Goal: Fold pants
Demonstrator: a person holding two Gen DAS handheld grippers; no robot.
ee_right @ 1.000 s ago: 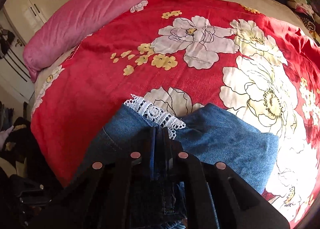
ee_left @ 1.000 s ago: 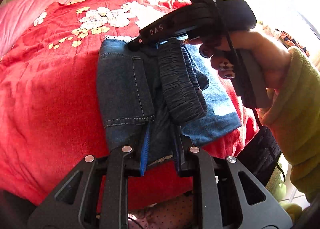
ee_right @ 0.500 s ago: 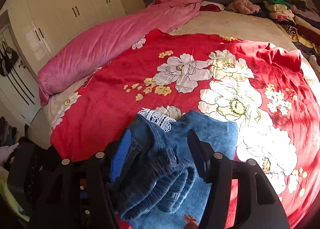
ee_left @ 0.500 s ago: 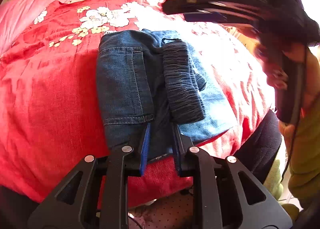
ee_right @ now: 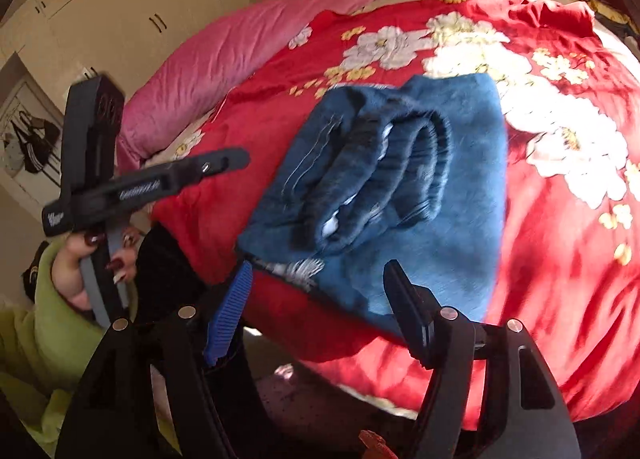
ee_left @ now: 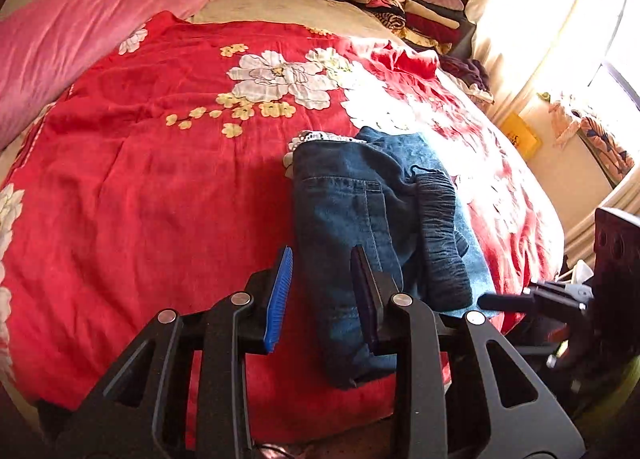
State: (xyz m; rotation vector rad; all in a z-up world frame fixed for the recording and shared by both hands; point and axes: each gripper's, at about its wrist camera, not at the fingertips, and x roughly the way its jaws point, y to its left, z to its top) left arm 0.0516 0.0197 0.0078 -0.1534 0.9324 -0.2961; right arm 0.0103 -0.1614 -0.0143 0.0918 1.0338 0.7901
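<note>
Denim is what I see first: the folded pants [ee_left: 360, 219] lie in a compact bundle on the red flowered blanket [ee_left: 140, 199], close to the bed's near edge. Their dark ribbed waistband [ee_left: 442, 235] sits on top along the right side of the bundle, and a bit of white lace [ee_left: 316, 137] peeks out at the far end.

My left gripper [ee_left: 322, 291] hovers over the near end of the pants. Its jaws are opening, and the pads press on nothing; the blue pad sits over bare blanket just left of the denim, while the dark one is above the denim's left portion.

From the right wrist view, my right gripper [ee_right: 320, 307] is just short of the bundle's near edge, with the pants [ee_right: 460, 199] ahead of the fingers. Its jaws stand wide and are closing slightly, with no cloth caught between them. That view is motion-blurred.

Off to the left there, I see a hand [ee_right: 86, 259] in a green sleeve [ee_right: 36, 339] holding the left gripper's handle beside the bed.

A pink duvet [ee_left: 80, 31] lies along the far left, and stacked clothes [ee_left: 400, 3] sit near the headboard.
</note>
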